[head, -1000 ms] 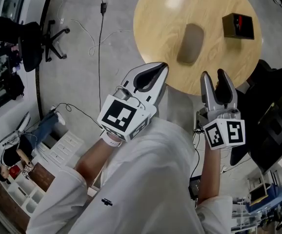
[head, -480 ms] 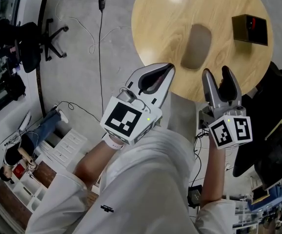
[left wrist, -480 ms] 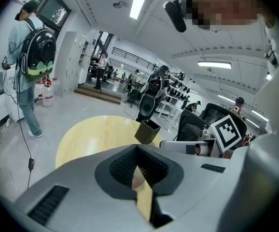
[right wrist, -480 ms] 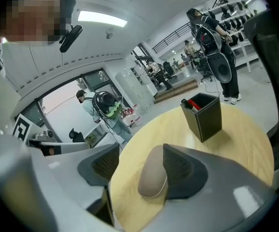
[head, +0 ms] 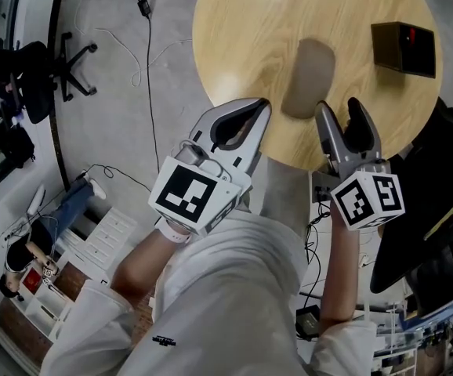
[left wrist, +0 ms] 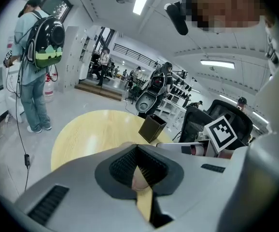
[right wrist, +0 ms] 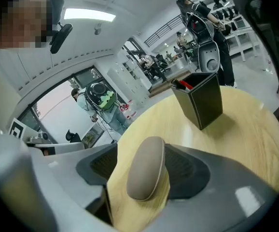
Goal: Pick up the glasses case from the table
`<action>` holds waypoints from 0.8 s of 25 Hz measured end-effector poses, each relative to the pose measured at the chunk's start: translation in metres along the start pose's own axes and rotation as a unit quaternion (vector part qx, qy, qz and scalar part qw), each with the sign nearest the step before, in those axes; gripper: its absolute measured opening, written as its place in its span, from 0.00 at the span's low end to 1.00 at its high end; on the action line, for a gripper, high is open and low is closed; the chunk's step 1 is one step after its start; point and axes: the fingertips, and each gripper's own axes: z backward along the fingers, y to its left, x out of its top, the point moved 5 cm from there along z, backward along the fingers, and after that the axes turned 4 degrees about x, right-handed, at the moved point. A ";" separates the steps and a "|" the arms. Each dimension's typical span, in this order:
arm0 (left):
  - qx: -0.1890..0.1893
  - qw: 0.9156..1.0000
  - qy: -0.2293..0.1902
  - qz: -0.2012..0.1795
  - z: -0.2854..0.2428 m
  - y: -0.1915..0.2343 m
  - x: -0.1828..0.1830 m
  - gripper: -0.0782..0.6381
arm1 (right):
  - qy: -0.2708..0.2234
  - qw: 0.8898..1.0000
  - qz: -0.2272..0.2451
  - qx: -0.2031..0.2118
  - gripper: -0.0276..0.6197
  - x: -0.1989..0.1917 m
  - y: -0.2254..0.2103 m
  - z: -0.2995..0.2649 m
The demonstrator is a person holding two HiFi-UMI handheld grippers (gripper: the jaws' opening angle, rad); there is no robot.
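A round, pale wooden surface (head: pixel 242 37) fills the head view from 12 to 2 o'clock, above grey floor strewn with cables (head: pixel 150 53). The person's white sleeve (head: pixel 226 288) rises from 6 o'clock. The left gripper (head: pixel 259 108) hangs over the surface's rim at 7 o'clock; its jaws are together at the tips, and its own view shows only a thin sliver of wood through the gap behind them, with nothing caught there. The right gripper (head: pixel 338 110) hangs over the rim at 5 o'clock with its jaws spread wide; they have just been opening, and nothing is gripped between them. The glasses case (head: pixel 308 77), a smooth taupe oval, lies flat near the middle of the surface, its long axis running from 12 to 6 o'clock. Its near end sits just at 11 o'clock from the right gripper's tips, and in the right gripper view the glasses case (right wrist: pixel 146 167) shows in the gap between the pads without being pressed. A black open-topped box (head: pixel 403 48) stands at the surface's 3 o'clock edge, well apart from the case.
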 end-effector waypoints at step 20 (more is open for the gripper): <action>0.004 1.000 0.023 0.018 -0.037 0.029 -0.020 0.12 | 0.045 0.995 -0.086 0.018 0.59 -0.024 -0.034 -0.055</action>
